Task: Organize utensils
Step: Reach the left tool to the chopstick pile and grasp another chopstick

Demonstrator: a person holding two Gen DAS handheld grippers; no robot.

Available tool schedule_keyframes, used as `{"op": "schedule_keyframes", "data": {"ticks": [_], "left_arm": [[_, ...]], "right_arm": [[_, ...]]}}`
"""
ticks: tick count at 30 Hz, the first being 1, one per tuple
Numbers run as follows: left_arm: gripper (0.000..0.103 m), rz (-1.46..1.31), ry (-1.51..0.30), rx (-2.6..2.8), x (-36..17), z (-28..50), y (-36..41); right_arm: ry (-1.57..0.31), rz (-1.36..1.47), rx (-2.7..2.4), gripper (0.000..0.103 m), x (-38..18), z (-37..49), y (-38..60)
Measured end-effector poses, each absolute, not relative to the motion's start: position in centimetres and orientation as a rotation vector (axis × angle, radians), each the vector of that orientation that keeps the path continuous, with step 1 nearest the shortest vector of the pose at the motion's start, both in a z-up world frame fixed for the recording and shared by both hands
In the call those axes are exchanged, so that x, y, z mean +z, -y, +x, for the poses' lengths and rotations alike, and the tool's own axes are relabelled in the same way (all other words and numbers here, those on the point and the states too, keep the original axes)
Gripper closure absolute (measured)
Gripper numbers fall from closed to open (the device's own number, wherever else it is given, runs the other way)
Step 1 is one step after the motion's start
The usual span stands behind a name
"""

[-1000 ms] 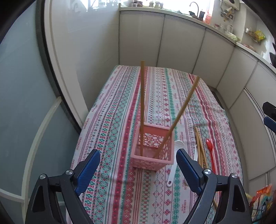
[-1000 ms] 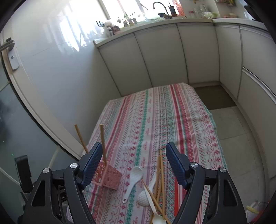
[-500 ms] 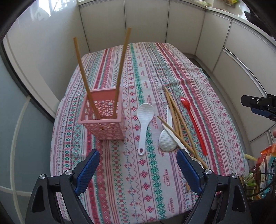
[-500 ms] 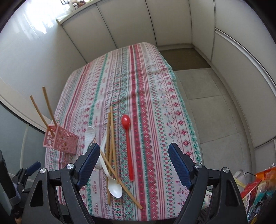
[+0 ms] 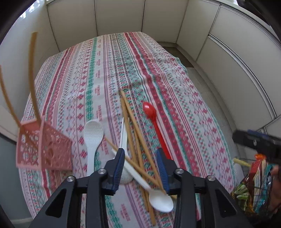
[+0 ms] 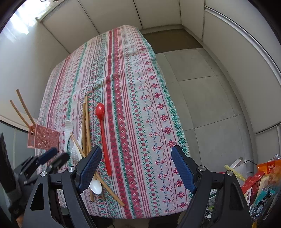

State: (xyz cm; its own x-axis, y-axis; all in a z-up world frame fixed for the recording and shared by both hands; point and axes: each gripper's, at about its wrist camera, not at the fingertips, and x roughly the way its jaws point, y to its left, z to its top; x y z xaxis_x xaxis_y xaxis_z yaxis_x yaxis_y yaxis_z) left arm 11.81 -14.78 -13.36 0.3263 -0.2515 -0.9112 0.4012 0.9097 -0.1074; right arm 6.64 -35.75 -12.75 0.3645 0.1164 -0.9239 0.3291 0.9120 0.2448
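A pink lattice basket (image 5: 43, 145) with two chopsticks (image 5: 32, 70) standing in it sits at the table's left edge; it also shows in the right wrist view (image 6: 43, 138). Loose chopsticks (image 5: 133, 133), a white rice paddle (image 5: 92, 135), white spoons (image 5: 160, 201) and a red spoon (image 5: 154, 121) lie on the patterned cloth. My left gripper (image 5: 140, 166) is partly closed, jaws straddling the chopstick pile just above it, holding nothing. My right gripper (image 6: 135, 168) is open and empty above the near right of the table, by the red spoon (image 6: 103, 133).
White cabinet doors (image 5: 123, 15) ring the table. Tiled floor (image 6: 202, 87) lies to the right. Snack packets and a wire rack (image 6: 260, 178) stand at the near right corner. The left gripper also shows in the right wrist view (image 6: 52, 156).
My left gripper has swung right from the basket, come down over the chopstick pile, and its jaws have narrowed. My right gripper has tilted further down toward the table's near edge.
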Motion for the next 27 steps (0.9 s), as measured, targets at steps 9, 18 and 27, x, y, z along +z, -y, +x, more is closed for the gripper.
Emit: {"op": "schedule_keyframes", "data": {"ticks": [9,18,27], "left_arm": [[0.094,0.101,-1.249,-0.313,-18.3,20.0,16.1],[0.094,0.101,-1.252,-0.282,-19.5,22.4,17.0],[0.094,0.071,-1.293,-0.284,-19.6,23.8,16.9]], "right_arm": [[-1.225,0.443,-0.138,0.019,-13.8,7.7,36.9],[-1.236,0.424,-0.144,0.019,-14.2,8.4,36.8],[-1.234,0.445,-0.124,0.019,-14.2,8.3,36.6]]}}
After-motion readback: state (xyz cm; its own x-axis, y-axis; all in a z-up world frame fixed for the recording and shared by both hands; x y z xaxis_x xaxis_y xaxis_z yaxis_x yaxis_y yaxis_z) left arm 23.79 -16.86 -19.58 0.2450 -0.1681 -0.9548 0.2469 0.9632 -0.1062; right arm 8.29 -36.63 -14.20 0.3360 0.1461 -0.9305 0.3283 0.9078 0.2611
